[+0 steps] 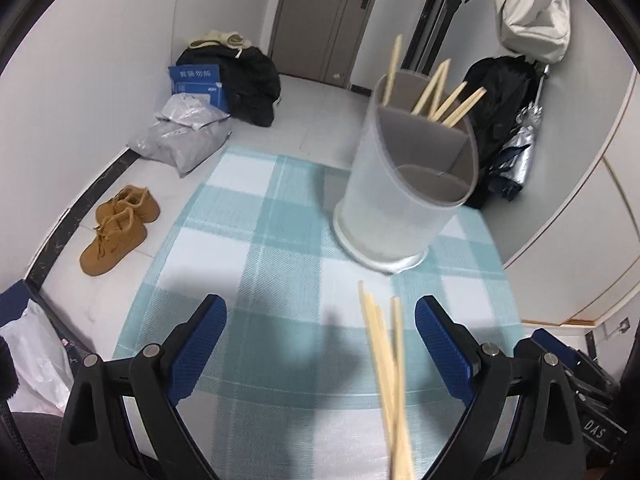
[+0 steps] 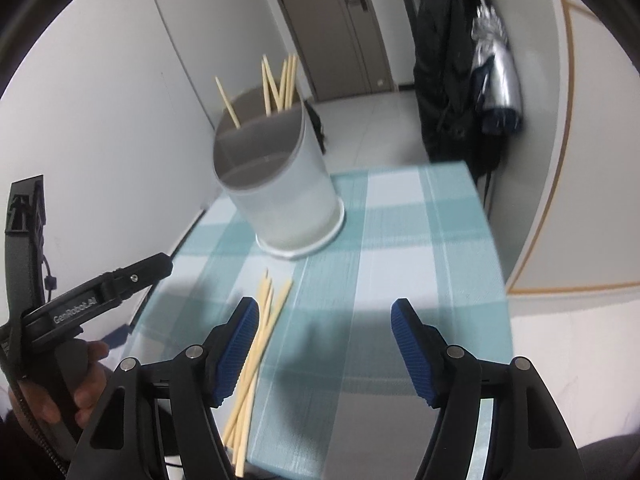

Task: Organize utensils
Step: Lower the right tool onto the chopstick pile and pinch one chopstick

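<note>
Checked blue cloth covers the bench [image 2: 420, 240], where the divided holder [image 2: 280, 184] stands with several chopsticks inside, and a loose bundle of chopsticks [image 2: 260, 332] lies near its base. A careless pinch could scatter that bundle, or a knock could tip the light holder. Left gripper [image 1: 320, 340] and right gripper [image 2: 325, 338] both hover with fingers wide, holding nothing, the bundle lying beside the right one's left finger.

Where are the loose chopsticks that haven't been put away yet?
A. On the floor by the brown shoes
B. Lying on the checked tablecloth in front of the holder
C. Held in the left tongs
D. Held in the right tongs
B: the loose chopsticks lie flat on the checked tablecloth before the utensil holder, and both the left tongs and right tongs are open and hold nothing.
</note>
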The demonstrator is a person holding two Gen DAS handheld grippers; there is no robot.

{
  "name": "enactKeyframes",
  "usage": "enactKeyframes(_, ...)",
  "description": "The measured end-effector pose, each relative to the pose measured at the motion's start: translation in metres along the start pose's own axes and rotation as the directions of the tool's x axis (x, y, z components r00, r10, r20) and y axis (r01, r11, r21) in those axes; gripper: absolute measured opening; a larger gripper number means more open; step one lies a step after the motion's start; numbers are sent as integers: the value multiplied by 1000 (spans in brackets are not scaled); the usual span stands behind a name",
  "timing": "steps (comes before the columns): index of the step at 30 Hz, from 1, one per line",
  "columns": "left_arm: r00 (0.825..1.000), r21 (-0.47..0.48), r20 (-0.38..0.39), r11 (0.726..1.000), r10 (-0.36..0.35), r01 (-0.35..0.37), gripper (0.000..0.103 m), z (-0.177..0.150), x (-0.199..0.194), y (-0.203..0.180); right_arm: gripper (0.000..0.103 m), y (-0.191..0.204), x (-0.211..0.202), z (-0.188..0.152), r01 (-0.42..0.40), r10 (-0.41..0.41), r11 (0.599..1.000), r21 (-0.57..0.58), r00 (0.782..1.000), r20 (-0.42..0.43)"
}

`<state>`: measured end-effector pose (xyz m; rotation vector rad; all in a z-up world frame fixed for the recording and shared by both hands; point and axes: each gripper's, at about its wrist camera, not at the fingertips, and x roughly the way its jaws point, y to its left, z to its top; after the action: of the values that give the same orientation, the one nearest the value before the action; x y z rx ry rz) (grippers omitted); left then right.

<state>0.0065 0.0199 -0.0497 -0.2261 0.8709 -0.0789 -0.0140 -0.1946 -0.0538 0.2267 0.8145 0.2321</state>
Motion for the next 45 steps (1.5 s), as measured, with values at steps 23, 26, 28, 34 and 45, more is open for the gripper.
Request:
enactKeyframes(23,998,-198,-31,978,60,-65,92,32,14,50,70,41,112,30,34,-60,995,-94,955,-289)
enactKeyframes(26,997,-234,-53,970,57,-68,92,32,17,59,57,47,125,34,42,-82,992,-123,936,-342)
enactKeyframes(28,996,-265,-73,961,57,-74,92,31,20,65,46,49,133,35,55,-101,990,-133,920,-379)
enactKeyframes(34,992,-310,-107,945,71,-101,92,32,24,79,28,52,140,35,85,-141,985,-151,901,-411)
enactKeyframes(45,988,-325,-134,939,75,-116,92,29,25,84,7,73,140,26,158,-230,965,-208,892,-390)
